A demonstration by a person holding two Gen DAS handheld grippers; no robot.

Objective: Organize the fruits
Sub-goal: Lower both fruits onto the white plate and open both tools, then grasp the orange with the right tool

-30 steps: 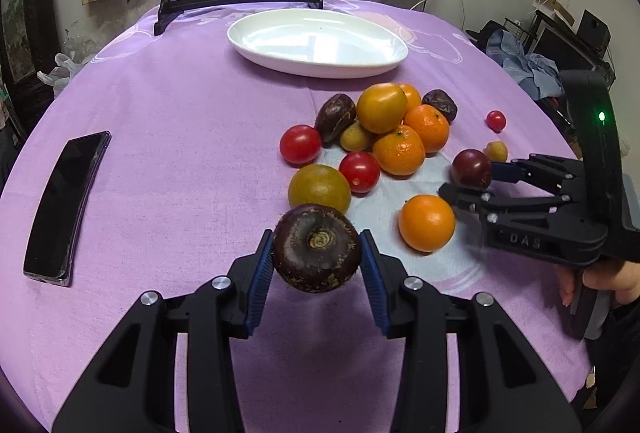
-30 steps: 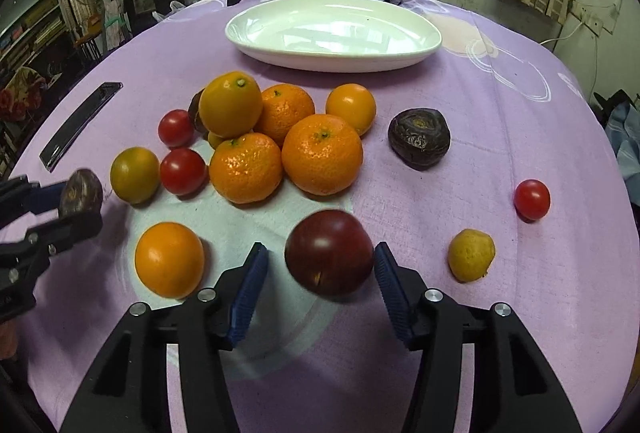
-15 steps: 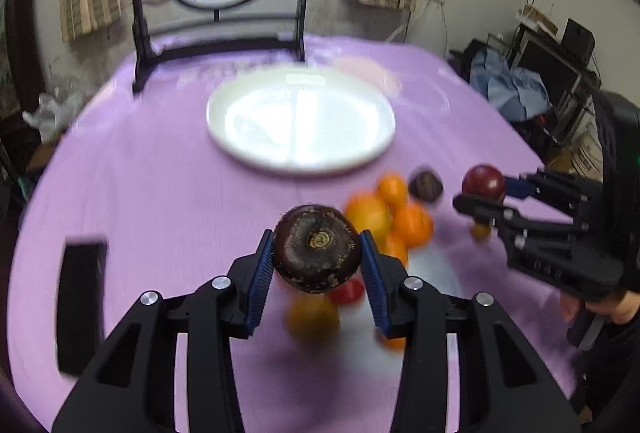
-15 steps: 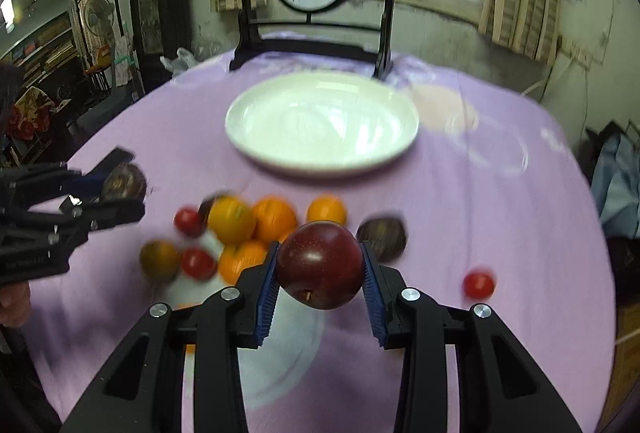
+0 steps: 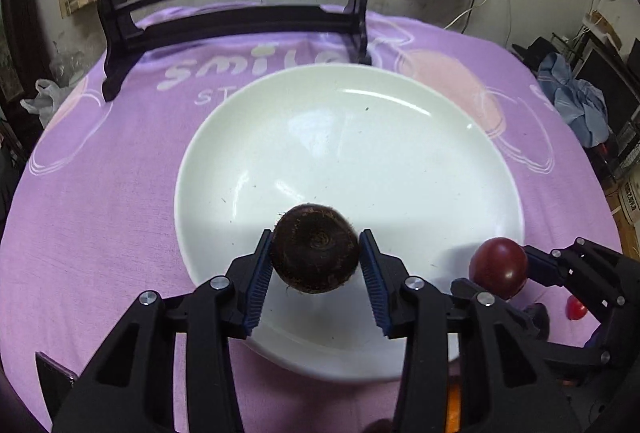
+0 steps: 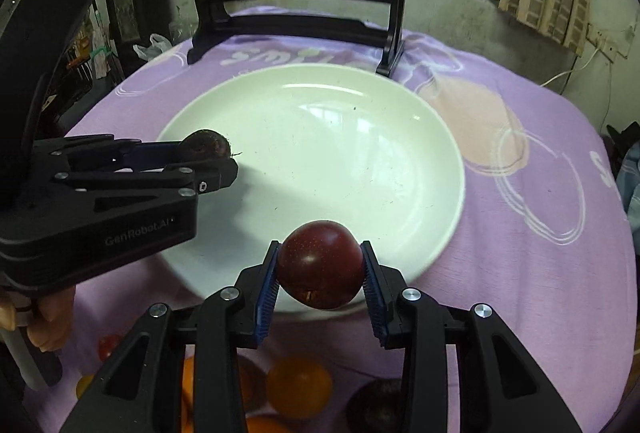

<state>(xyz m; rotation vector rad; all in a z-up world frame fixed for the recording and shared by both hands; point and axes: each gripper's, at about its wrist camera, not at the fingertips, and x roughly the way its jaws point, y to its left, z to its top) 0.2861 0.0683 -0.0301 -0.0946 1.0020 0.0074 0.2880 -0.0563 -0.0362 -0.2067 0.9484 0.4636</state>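
Note:
My left gripper (image 5: 315,259) is shut on a dark brown round fruit (image 5: 315,253) and holds it above the near part of the empty white plate (image 5: 360,153). My right gripper (image 6: 320,265) is shut on a dark red plum (image 6: 320,265) and holds it above the plate's near rim (image 6: 444,233). In the right wrist view the left gripper (image 6: 208,161) with the brown fruit (image 6: 206,147) hangs over the plate's left side. In the left wrist view the plum (image 5: 498,267) is at the plate's right edge.
A black wooden stand (image 5: 240,21) with a round painted screen stands behind the plate on the purple cloth (image 5: 100,193). Oranges (image 6: 298,387), a dark fruit (image 6: 376,407) and a red tomato (image 5: 575,308) lie below and behind the grippers. A phone (image 5: 54,373) lies at the near left.
Both grippers have lifted their fruits from the pile and moved forward and over the white plate. The fruit pile has dropped behind them, nearly out of view.

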